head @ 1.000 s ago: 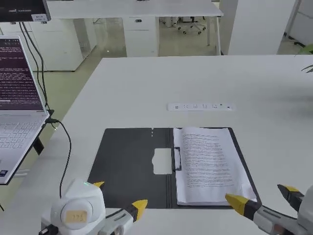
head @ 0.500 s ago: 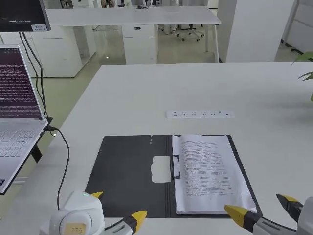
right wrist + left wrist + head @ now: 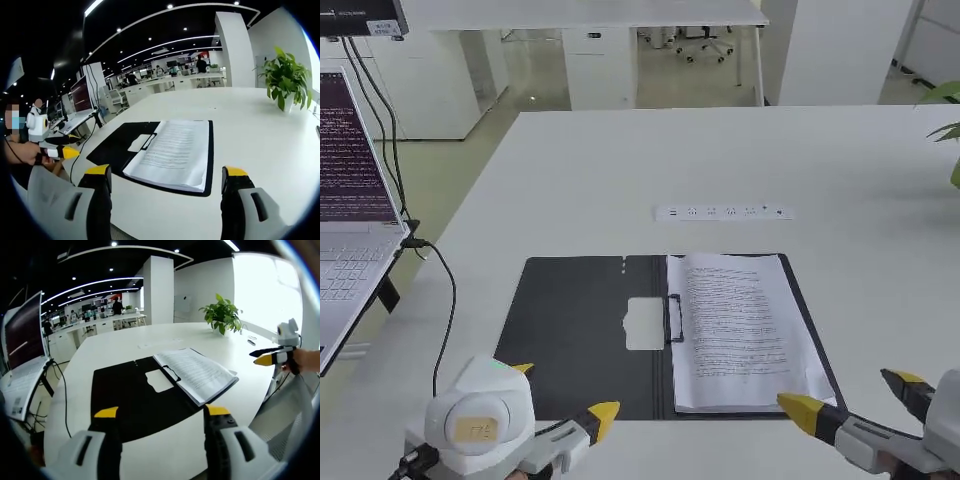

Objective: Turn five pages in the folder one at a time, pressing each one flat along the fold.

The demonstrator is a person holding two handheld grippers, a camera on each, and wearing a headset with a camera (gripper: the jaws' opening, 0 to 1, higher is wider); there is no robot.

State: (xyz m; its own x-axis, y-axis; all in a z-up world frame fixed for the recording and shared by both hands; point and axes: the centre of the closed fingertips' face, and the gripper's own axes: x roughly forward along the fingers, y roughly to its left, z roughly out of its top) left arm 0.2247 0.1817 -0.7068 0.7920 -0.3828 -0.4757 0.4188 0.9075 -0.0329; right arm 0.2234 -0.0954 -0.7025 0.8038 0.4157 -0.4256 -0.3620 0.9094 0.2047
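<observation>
Both left gripper [image 3: 563, 390] and right gripper [image 3: 848, 393] are edge-cropped.

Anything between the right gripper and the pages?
No. In the right gripper view, bare white table runs from the open right gripper to the folder, where the pages lie.

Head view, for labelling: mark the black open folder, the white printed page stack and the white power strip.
black open folder [image 3: 570, 325], head view, left cover
white printed page stack [image 3: 740, 330], head view, top sheet
white power strip [image 3: 723, 212], head view, middle
</observation>
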